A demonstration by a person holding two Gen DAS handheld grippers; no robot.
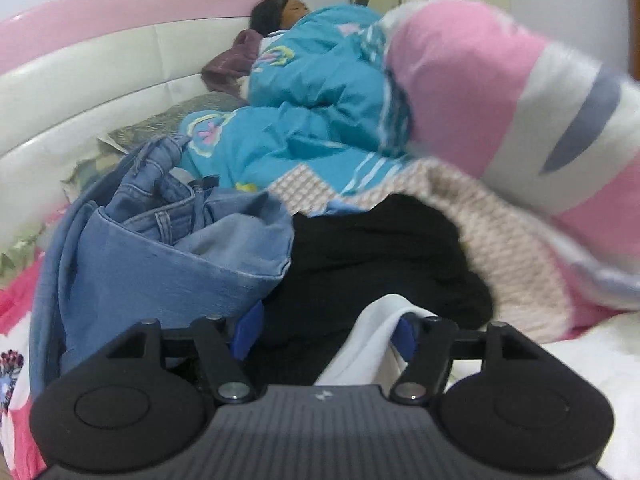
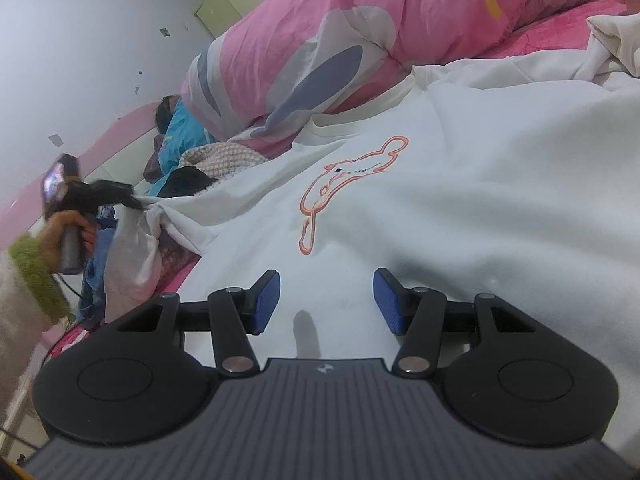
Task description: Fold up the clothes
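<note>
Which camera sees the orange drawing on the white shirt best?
The right wrist view. The orange drawing sits in the open on the white shirt, just past the right gripper. The left wrist view shows only a bit of white cloth by the left gripper, no drawing.

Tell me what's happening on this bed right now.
A person is folding clothes on a bed, with a handheld gripper in each hand. The right gripper hovers open over a white sweatshirt with an orange outline print, spread flat. The left gripper, jaws apart, is at the sweatshirt's bunched edge; white cloth lies against one finger, not pinched. Jeans and a black garment lie heaped beyond. Someone lies under a teal quilt near the headboard.
</note>
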